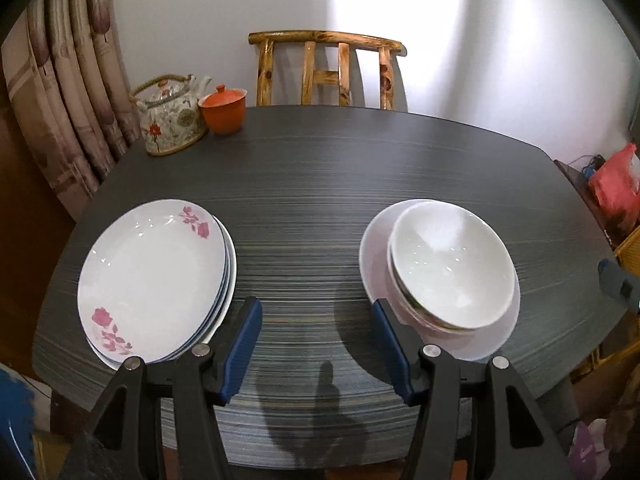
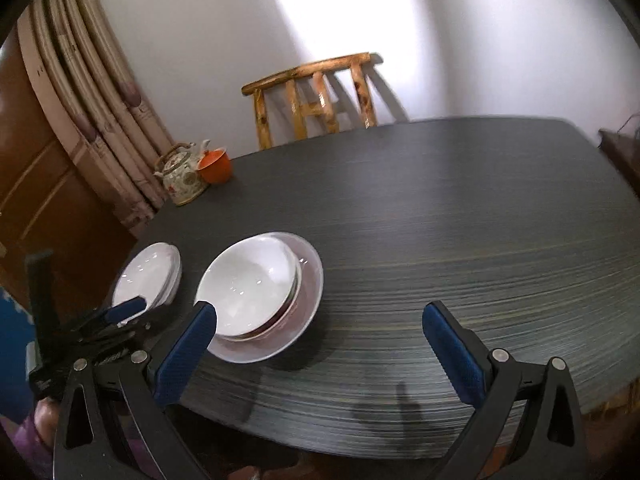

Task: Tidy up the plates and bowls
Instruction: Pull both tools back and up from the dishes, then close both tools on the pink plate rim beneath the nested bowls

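Dark streaked worktop (image 1: pixel 320 184) fills most of both views. Far left corner: floral teapot (image 1: pixel 172 120) with a woven handle, upright, spout pointing right. Just beside it on the right, an orange lidded cup (image 1: pixel 223 110), close to or touching the teapot; cannot tell which. Wooden chair (image 1: pixel 326 68) at the far edge, backrest against a white wall (image 1: pixel 500 60) with a bright light patch. Beige patterned curtain (image 1: pixel 68 92) hangs at left. Right of the worktop, a red bag (image 1: pixel 616 184), blurred. Brown wooden panel (image 2: pixel 36 184) left of the curtain.
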Available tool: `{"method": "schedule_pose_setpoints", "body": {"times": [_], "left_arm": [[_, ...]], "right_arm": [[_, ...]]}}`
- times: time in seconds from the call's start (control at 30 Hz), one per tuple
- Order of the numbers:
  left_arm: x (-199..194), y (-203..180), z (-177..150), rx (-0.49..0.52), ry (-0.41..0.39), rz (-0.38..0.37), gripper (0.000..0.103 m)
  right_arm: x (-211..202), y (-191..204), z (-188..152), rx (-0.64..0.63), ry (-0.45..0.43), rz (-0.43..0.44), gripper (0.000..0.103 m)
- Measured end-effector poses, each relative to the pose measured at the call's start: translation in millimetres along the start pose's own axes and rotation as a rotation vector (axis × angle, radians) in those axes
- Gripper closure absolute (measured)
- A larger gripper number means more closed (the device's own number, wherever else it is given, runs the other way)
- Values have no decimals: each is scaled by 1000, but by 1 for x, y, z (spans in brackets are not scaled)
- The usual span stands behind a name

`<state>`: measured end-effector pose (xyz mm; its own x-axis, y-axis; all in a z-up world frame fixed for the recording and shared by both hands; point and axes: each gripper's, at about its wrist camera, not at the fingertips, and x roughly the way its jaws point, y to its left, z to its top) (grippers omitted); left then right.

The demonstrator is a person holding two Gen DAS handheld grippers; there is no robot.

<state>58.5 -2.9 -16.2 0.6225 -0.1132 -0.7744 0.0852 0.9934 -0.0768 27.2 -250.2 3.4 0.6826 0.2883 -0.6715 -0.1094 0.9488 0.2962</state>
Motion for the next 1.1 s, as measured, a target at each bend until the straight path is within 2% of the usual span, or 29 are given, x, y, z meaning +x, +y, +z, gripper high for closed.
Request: {"method": "schedule_pose_setpoints", "body": {"times": [0.13, 0.23, 0.3, 0.47, 0.63, 0.87, 1.1], "left_arm": [[12, 15, 3, -86, 44, -96, 45], [19, 17, 6, -95, 71, -158, 45], [25, 14, 8, -72, 96, -197, 45], [34, 10, 8, -33, 121, -228, 45], [43, 5, 5, -5, 147, -233, 45], [50, 8, 7, -29, 157, -246, 46], [57, 6, 10, -16, 184, -237, 46]], "right_arm": [[8, 1, -5, -20, 28, -2, 1], [11, -1, -8, -6, 36, 13, 3], [15, -5, -9, -7, 42, 3, 8], [23, -13, -9, 19, 70, 42, 16], [31, -17, -9, 24, 90, 53, 16], [38, -19, -6, 34, 99, 58, 16], [50, -26, -5, 94, 134, 123, 16]]}}
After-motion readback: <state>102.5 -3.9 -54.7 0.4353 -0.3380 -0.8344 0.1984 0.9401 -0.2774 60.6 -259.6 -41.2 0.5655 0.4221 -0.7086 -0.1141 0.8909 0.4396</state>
